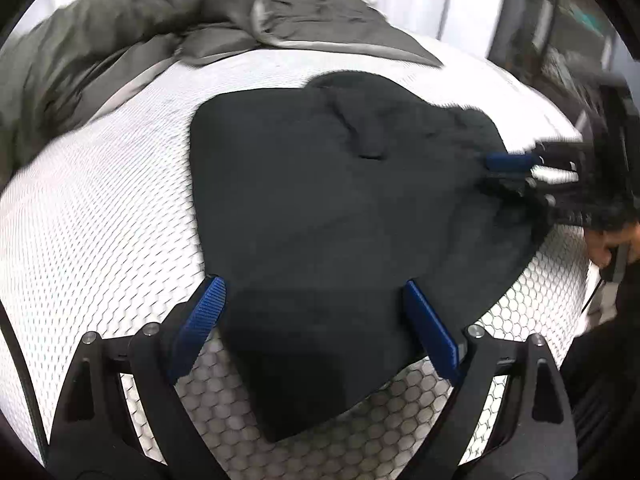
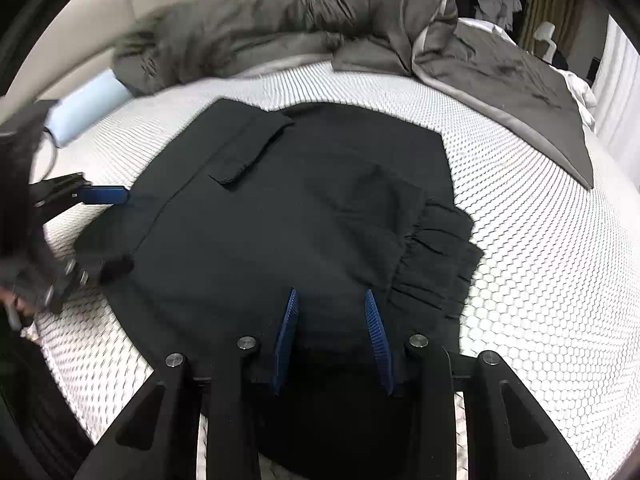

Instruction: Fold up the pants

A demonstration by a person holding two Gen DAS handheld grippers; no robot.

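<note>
Black pants [image 2: 280,216] lie folded on white honeycomb mattress [image 2: 540,260], cargo pocket flap far-left, gathered waistband at right edge. Right gripper [image 2: 332,304] hovers over near edge w/ blue pads partly apart, nothing between them. Left gripper [image 2: 100,196] at left, by pants' edge, blurred. Grey duvet [image 2: 300,12] bunched along far side; pale blue roll [image 2: 86,106] far-left.

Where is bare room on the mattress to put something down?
Free: the white mattress between the black pants and the grey blanket. Another strip lies beyond the pants, before the blanket. Crowded: the near edge, where both hand-held grippers work.
</note>
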